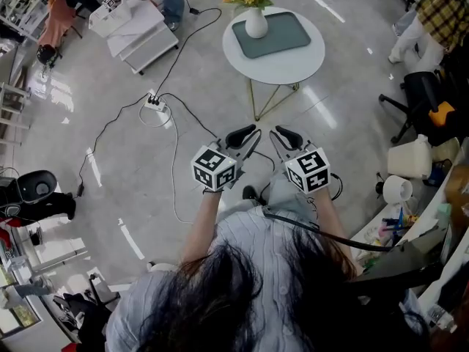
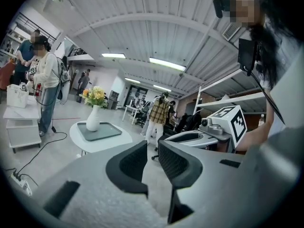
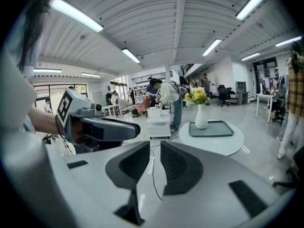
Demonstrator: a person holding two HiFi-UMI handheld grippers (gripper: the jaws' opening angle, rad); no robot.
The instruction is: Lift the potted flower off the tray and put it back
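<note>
The potted flower [image 1: 256,22], a white vase with yellow blooms, stands upright on the left end of a grey-green tray [image 1: 286,35]. The tray lies on a round white table [image 1: 293,64] far ahead of me. Both grippers hang side by side over the floor, well short of the table and pointing toward it. My left gripper [image 1: 253,132] is shut with nothing in it, and so is my right gripper [image 1: 278,132]. The left gripper view shows the vase [image 2: 93,118] beyond its jaws [image 2: 152,148]. The right gripper view shows the vase [image 3: 201,117] to the right of its jaws [image 3: 155,148].
Black cables and a power strip [image 1: 155,105] run over the floor between me and the table. A white cart [image 1: 135,31] and people stand at the far left. A black chair [image 1: 421,97] and a cluttered bench are on the right, and a person in plaid [image 2: 159,114] stands behind the table.
</note>
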